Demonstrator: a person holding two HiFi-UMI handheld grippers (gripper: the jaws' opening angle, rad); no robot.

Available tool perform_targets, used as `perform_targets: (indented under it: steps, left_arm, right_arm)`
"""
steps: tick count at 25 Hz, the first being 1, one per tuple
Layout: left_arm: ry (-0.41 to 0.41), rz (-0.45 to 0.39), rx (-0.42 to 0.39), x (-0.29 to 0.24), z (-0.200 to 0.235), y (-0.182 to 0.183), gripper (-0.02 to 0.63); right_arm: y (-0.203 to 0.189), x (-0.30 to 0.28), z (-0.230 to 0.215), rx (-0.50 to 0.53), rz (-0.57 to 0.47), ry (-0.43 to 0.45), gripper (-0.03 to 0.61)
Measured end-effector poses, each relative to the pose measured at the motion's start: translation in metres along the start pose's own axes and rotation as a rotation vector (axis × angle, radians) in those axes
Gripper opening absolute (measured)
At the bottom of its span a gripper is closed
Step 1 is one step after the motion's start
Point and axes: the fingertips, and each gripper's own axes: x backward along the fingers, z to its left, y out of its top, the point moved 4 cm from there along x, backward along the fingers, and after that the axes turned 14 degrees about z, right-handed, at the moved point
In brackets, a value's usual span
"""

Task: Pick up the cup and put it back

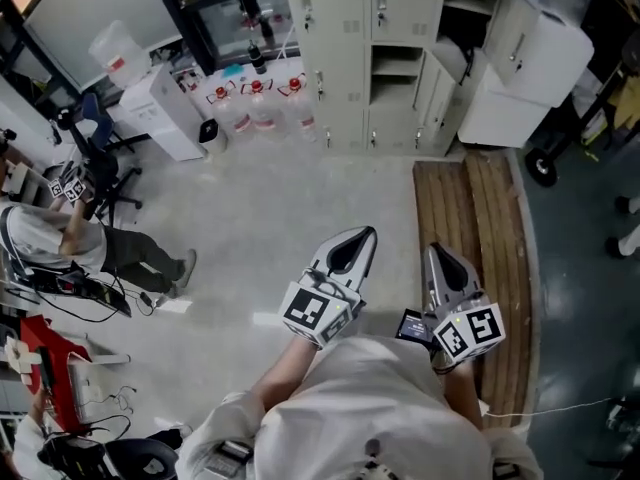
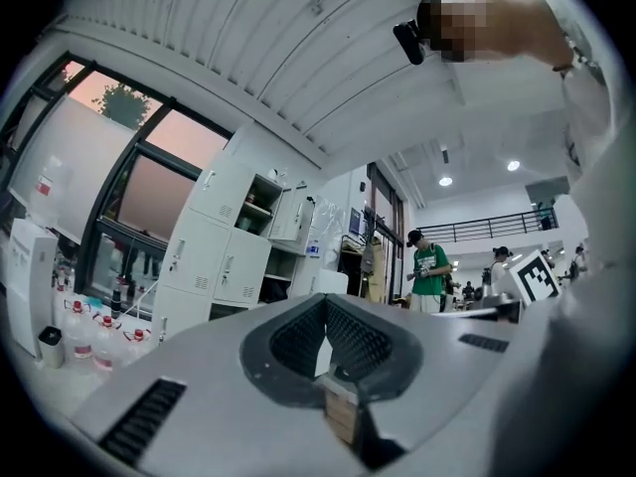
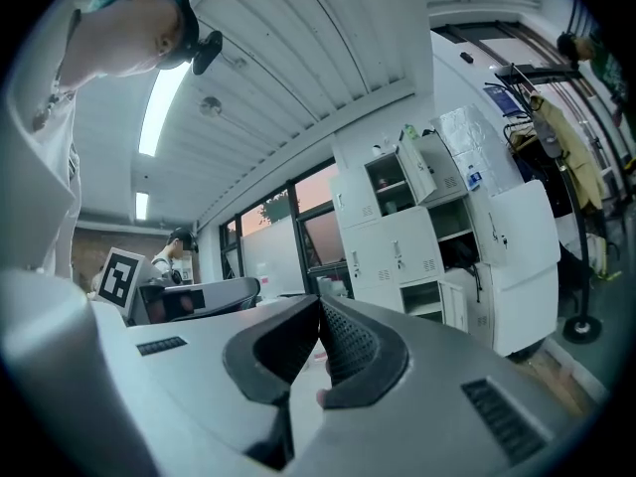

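No cup shows in any view. In the head view both grippers are held close in front of the person's body, above the concrete floor, pointing toward the lockers. My left gripper (image 1: 358,238) has its dark jaws closed tip to tip with nothing between them; the left gripper view shows the same pinched tips (image 2: 323,302). My right gripper (image 1: 436,252) hangs over the edge of the wooden platform (image 1: 495,228), its jaws also pressed together and empty, as the right gripper view confirms (image 3: 319,304). Each gripper's marker cube sits near the person's torso.
Cream lockers (image 1: 370,58) stand ahead, one compartment open. Large water bottles (image 1: 255,103) and a white cabinet (image 1: 160,108) line the back left. A seated person (image 1: 80,243) and an office chair (image 1: 100,153) are at the left. A white unit (image 1: 525,68) and a wheel (image 1: 541,166) are at the right.
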Motion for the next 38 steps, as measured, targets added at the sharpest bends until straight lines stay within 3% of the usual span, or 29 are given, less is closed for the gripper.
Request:
perform_targets:
  steps: [10,17,27,33,38]
  left_arm:
    - [-0.06,-0.019,-0.018,-0.066,0.093,0.039,0.009]
    - [-0.055,-0.027,-0.026,-0.078,0.155,0.056,0.008]
    - [-0.037,0.006,0.008,-0.102,0.201,0.054,0.009]
    - [-0.012,0.013,0.012,-0.141,0.224,0.06,0.008]
    - [0.008,0.02,-0.003,-0.195,0.243,0.074,0.008]
  right_arm:
    - [0.056,-0.101,-0.035,0.036,-0.011,-0.039,0.025]
    - [0.064,-0.162,-0.036,0.015,-0.004,-0.036,0.025]
    - [0.07,-0.214,-0.055,-0.003,0.028,-0.041,0.025]
    - [0.079,-0.247,-0.09,-0.005,0.036,-0.011,0.025]
    - [0.097,-0.286,-0.144,-0.015,0.033,0.003,0.025]
